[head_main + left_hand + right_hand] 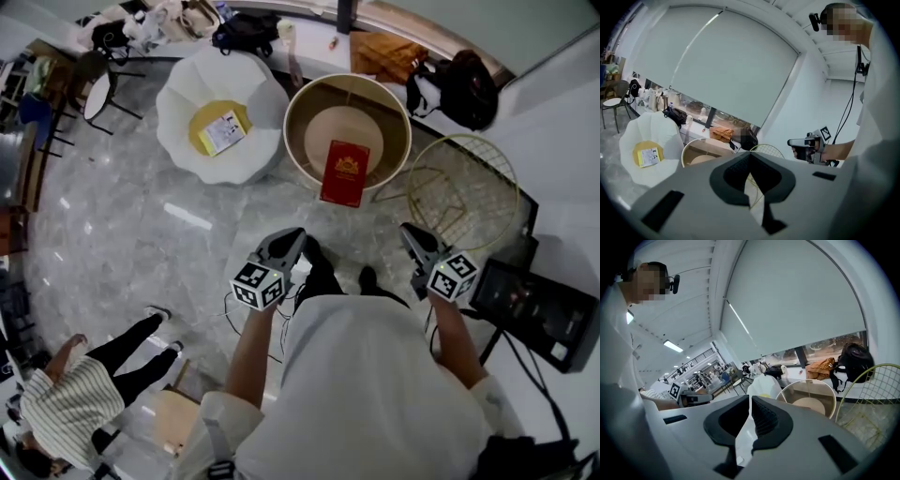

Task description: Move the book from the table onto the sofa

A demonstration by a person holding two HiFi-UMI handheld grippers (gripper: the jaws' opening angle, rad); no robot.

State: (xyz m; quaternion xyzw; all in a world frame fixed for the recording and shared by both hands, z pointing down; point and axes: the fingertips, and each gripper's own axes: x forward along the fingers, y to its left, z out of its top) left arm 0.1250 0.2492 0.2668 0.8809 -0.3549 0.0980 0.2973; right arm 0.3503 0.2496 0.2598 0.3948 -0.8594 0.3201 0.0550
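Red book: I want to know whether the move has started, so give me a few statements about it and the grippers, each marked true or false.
1. The red book lies on the round table. True.
2. The left gripper holds the book. False: its jaws are shut on nothing, apart from the book.
3. The white sofa has nothing on it. False: a yellow cushion with a booklet lies on its seat.
4. The right gripper is shut and empty. True.
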